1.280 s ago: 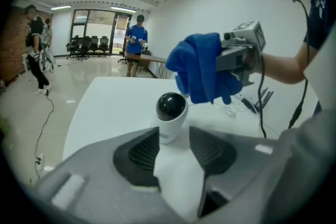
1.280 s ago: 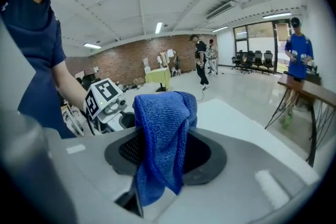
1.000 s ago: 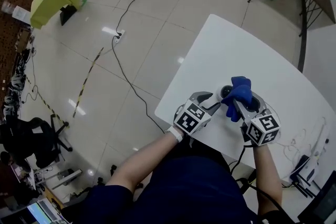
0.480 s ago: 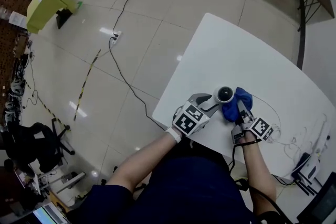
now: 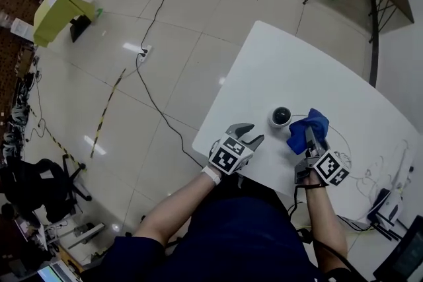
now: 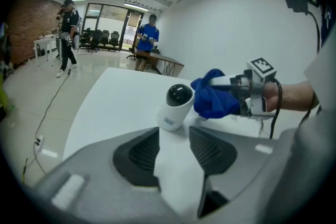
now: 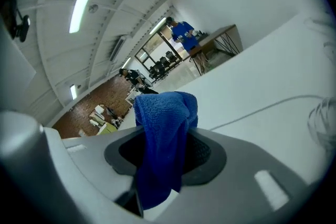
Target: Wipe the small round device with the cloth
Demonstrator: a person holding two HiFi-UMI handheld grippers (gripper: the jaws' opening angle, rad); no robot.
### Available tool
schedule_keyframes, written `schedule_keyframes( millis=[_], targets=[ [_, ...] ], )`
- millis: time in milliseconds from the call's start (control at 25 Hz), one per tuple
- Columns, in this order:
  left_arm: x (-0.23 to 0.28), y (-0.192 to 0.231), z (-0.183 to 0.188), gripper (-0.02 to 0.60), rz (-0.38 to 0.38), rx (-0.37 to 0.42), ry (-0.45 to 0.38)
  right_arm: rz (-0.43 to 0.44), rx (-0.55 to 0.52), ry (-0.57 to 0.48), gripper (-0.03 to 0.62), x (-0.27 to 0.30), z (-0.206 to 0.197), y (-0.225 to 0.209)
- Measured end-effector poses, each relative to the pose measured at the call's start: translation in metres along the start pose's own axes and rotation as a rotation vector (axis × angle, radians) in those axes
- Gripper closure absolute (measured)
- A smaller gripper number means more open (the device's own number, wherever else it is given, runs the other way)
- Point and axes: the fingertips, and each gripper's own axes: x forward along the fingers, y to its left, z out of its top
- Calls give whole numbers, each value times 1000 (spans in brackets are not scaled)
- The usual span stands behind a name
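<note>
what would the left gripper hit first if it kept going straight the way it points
Most likely the small round device: it stands straight ahead of the left gripper, in line with its open jaws, with only bare table between. Depth is unclear, so the tips might touch the table just short of it.

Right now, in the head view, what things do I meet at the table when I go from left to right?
left claw → device → cloth
</note>
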Motion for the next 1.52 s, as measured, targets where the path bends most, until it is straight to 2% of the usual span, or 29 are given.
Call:
schedule_keyframes(
  millis=[120, 320, 400, 600, 760, 840, 1120, 1240, 1400, 1520],
  targets=[
    [-10, -5, -10, 403, -1, -14, 0, 37, -199, -33, 424, -7, 8, 45],
    [-23, -19, -20, 403, -15, -39, 6, 86, -782, 17, 422, 6, -35, 111],
    [-24, -19, -25, 403, -7, -35, 12, 78, -951, 26, 421, 15, -52, 120],
    [-28, -15, -33, 403, 1, -41, 25, 33, -1253, 92, 418, 24, -78, 109],
    [-27, -19, -29, 403, -28, -59, 42, 60, -1430, 145, 419, 24, -100, 92],
    [-22, -19, -28, 403, -35, -61, 48, 87, -1463, 175, 419, 26, -111, 88],
    [-5, -23, -21, 403, -62, -54, 69, 138, -1409, 277, 424, 40, -139, 72],
    [-3, -22, -20, 403, -58, -54, 75, 170, -1388, 371, 425, 44, -146, 66],
    [-6, -21, -19, 403, -49, -60, 68, 213, -1233, 566, 427, 40, -157, 57],
    [-8, -24, -18, 403, -47, -70, 47, 231, -1016, 643, 427, 31, -159, 51]
  ],
)
